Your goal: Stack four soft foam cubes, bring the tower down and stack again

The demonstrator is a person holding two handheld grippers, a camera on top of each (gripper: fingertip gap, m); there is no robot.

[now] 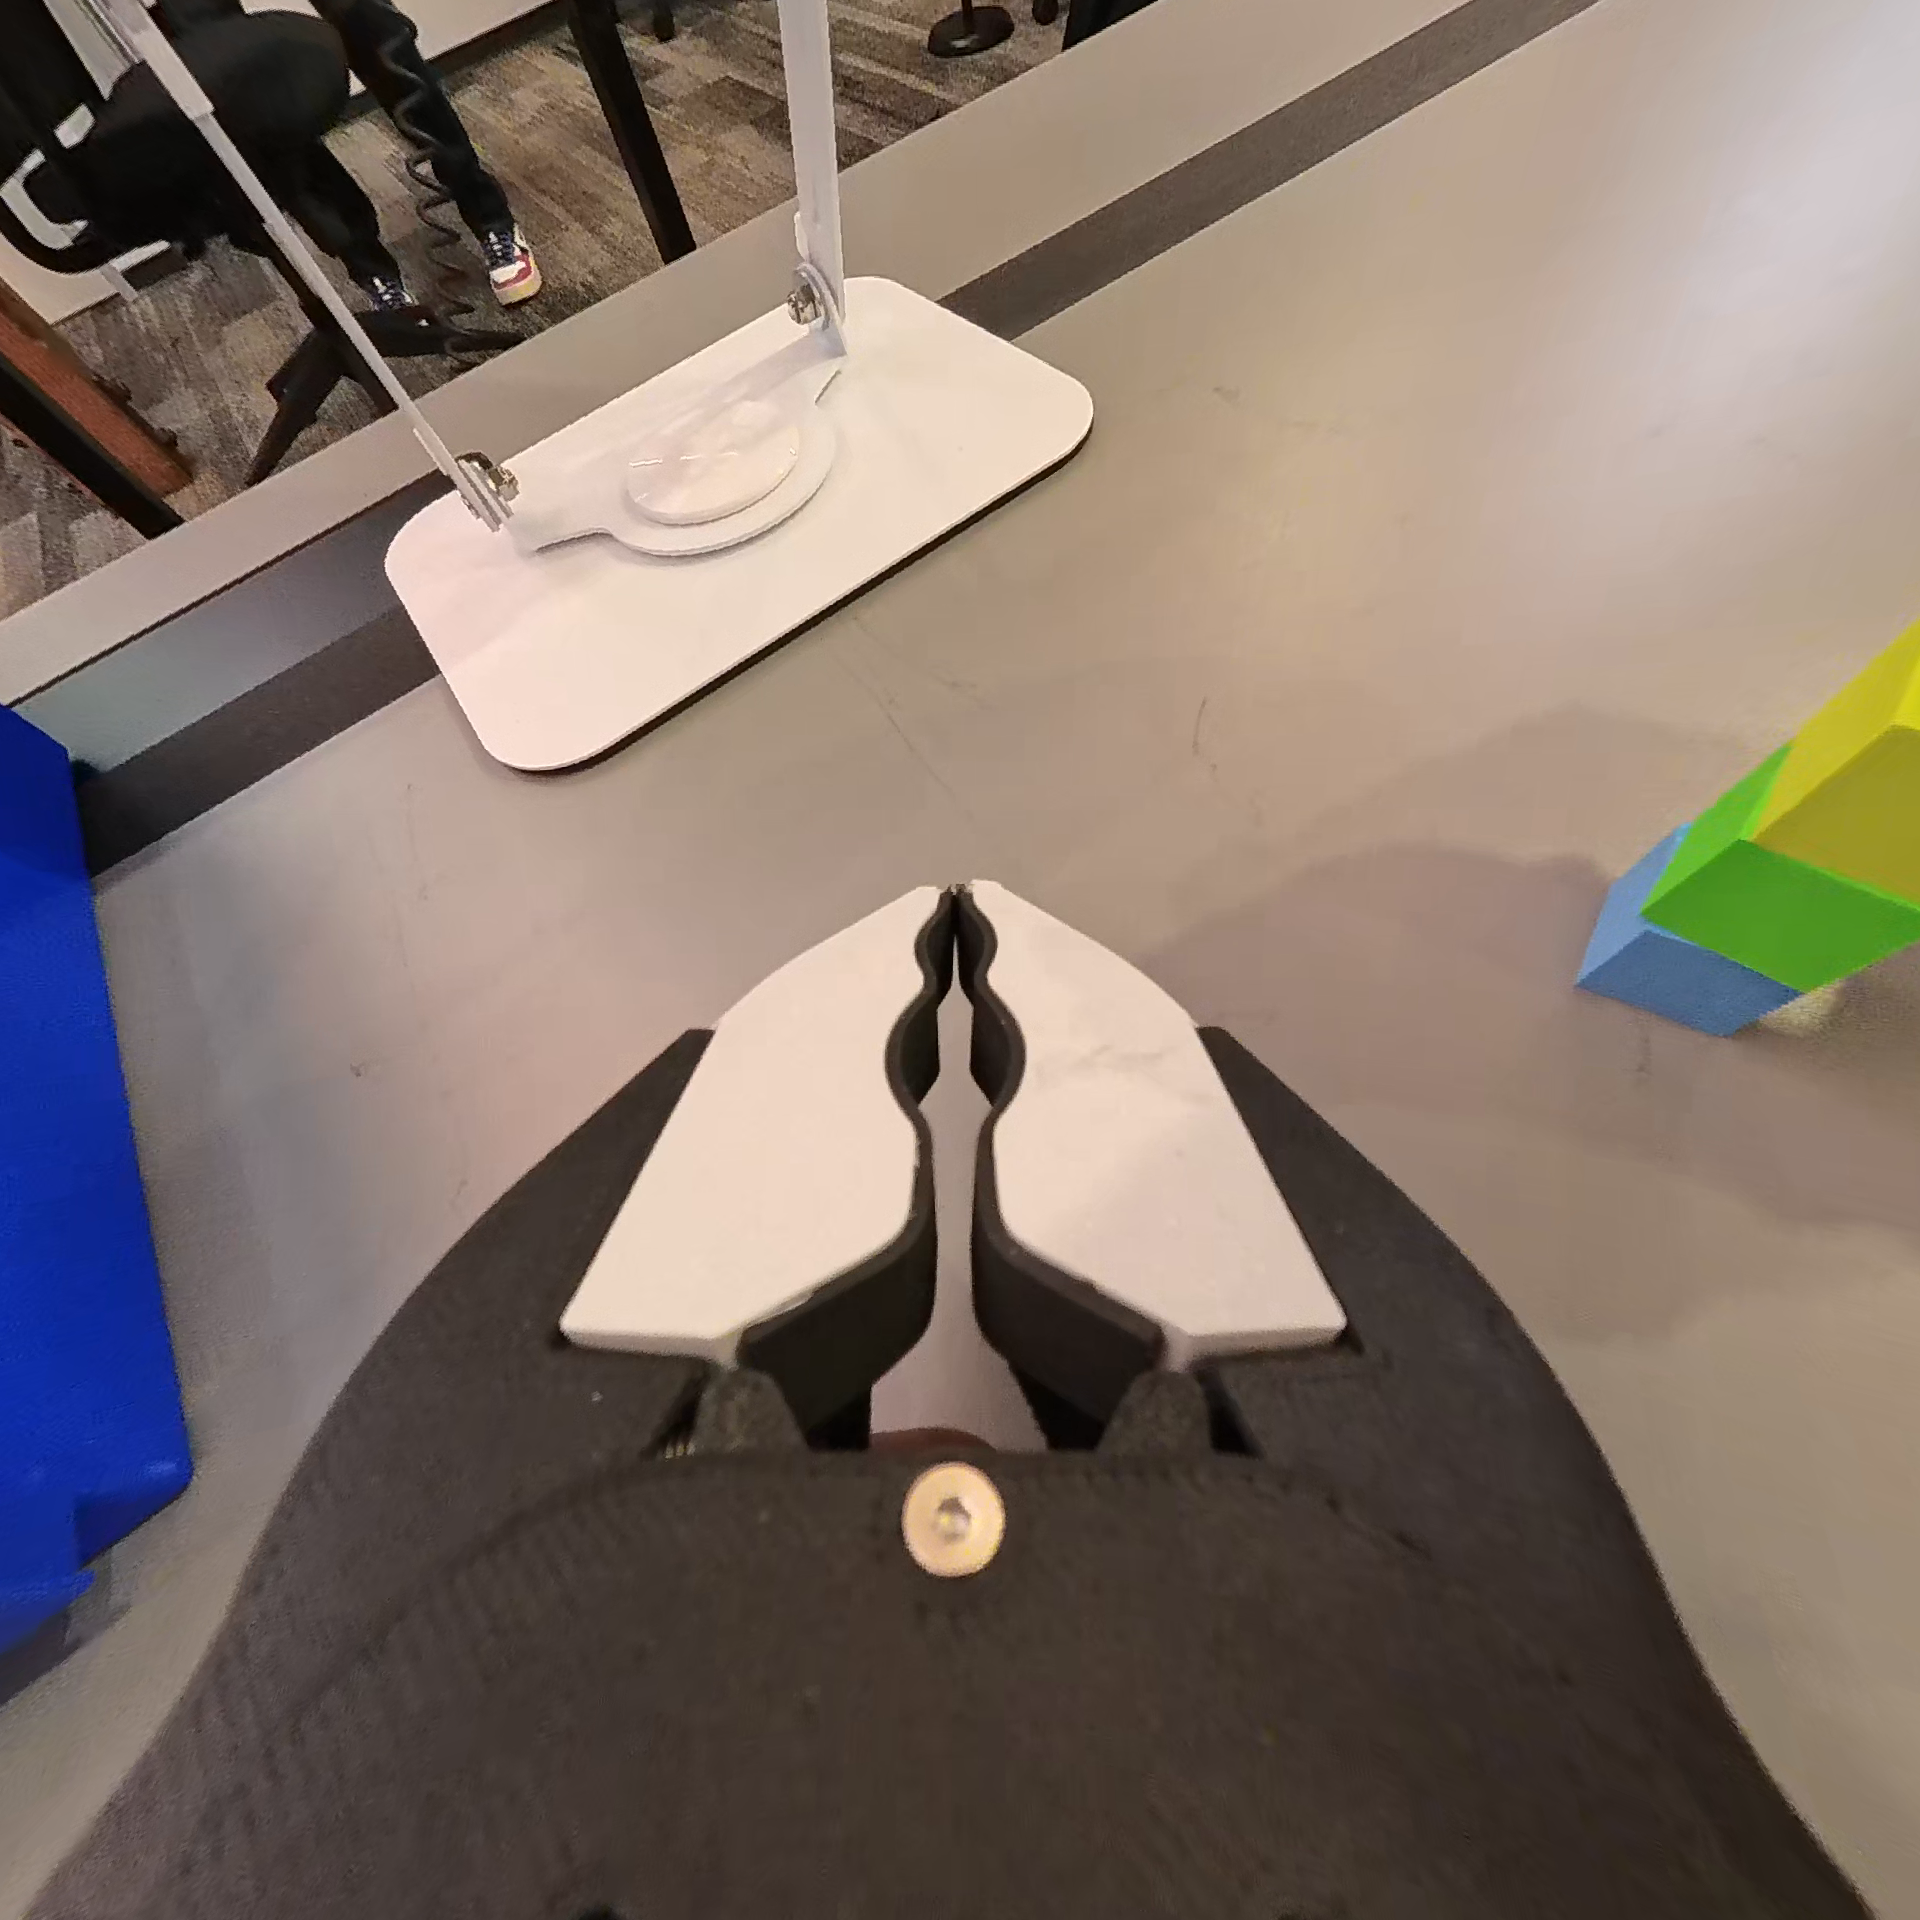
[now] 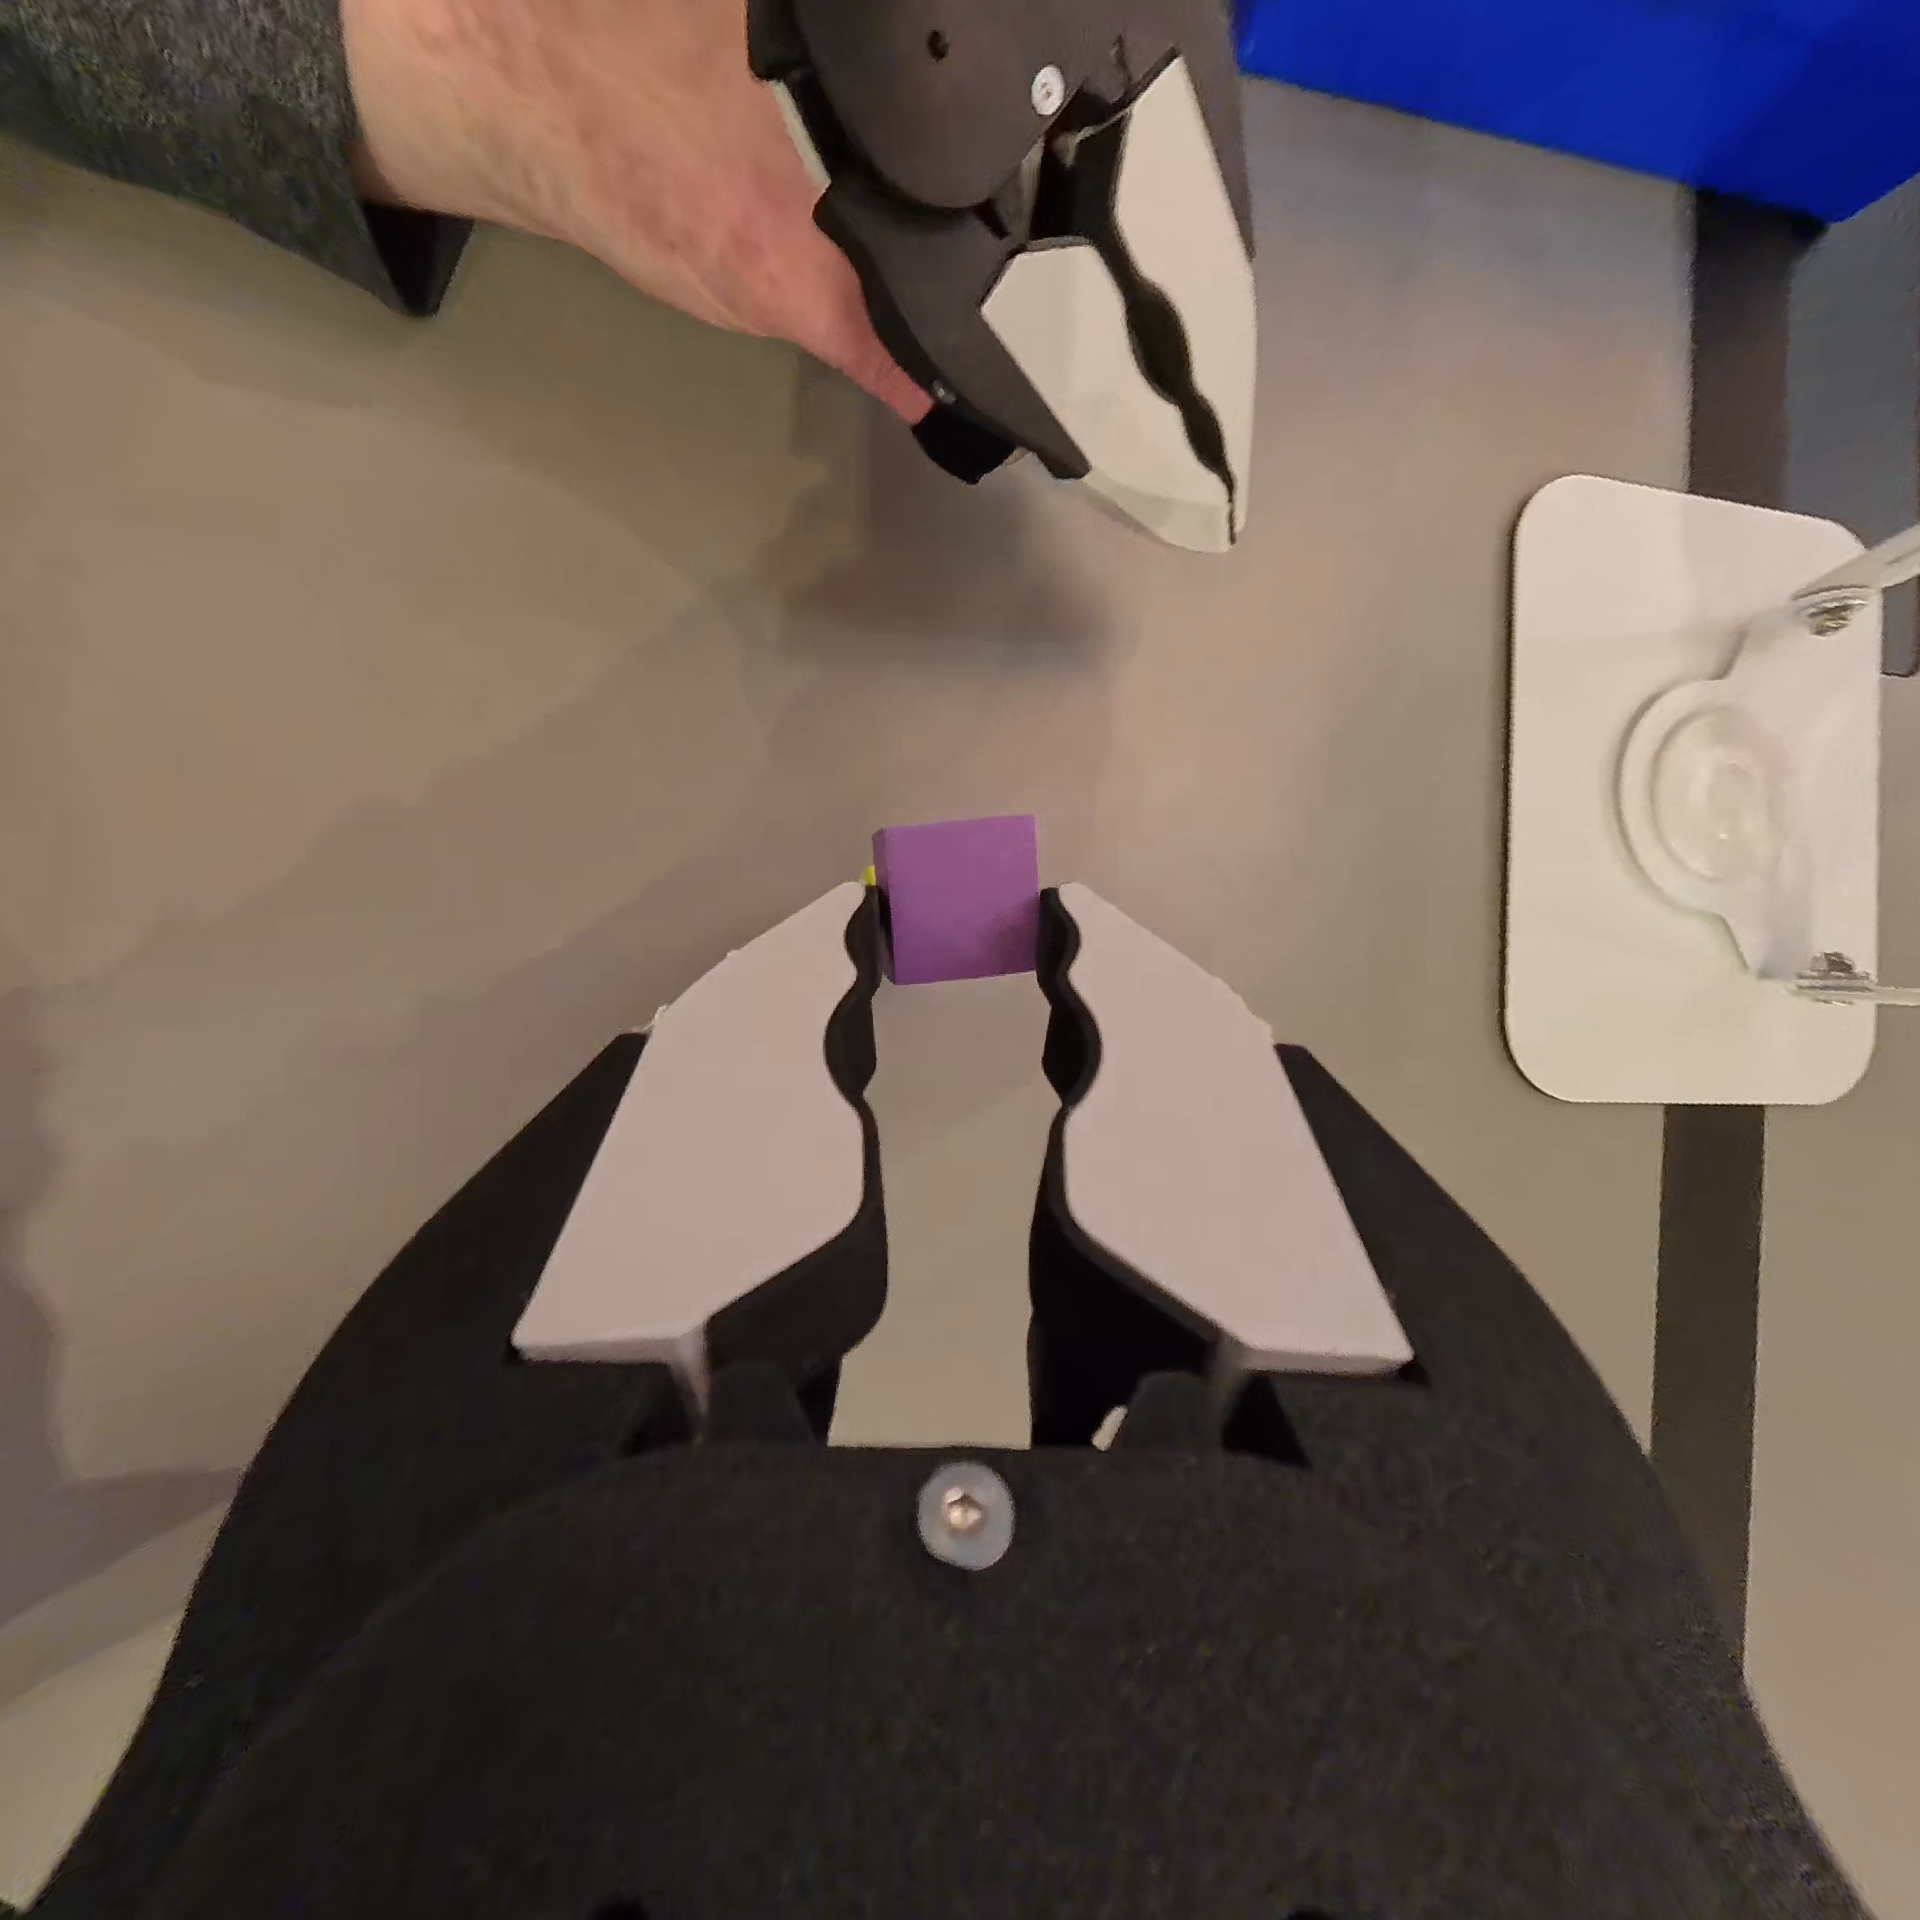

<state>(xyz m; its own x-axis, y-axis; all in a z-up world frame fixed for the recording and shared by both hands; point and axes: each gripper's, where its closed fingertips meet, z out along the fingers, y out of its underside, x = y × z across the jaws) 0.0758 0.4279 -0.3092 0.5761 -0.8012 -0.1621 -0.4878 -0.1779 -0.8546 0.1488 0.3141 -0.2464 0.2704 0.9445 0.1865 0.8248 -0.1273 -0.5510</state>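
My right gripper [image 2: 958, 914] is shut on a purple foam cube [image 2: 958, 896]; both pads press its sides. A sliver of yellow [image 2: 867, 876] shows beside the cube's left edge, below it. In the left wrist view a stack stands at the right edge: a blue cube [image 1: 1673, 961] at the bottom, a green cube [image 1: 1766, 904] on it, a yellow cube [image 1: 1860, 790] on top. My left gripper [image 1: 954, 891] is shut with nothing in it, above the grey table to the left of the stack. It also shows in the right wrist view [image 2: 1226, 520], held by a hand [image 2: 623, 177].
A white lamp base [image 1: 727, 540] stands on the grey table [image 1: 1351, 520] beyond the left gripper; it also shows in the right wrist view [image 2: 1683, 790]. A blue bin [image 1: 62, 1143] sits at the left; it shows in the right wrist view [image 2: 1610, 94]. The table edge lies behind the lamp base. Across from one pair of fingers to the other is roughly 15 centimeters.
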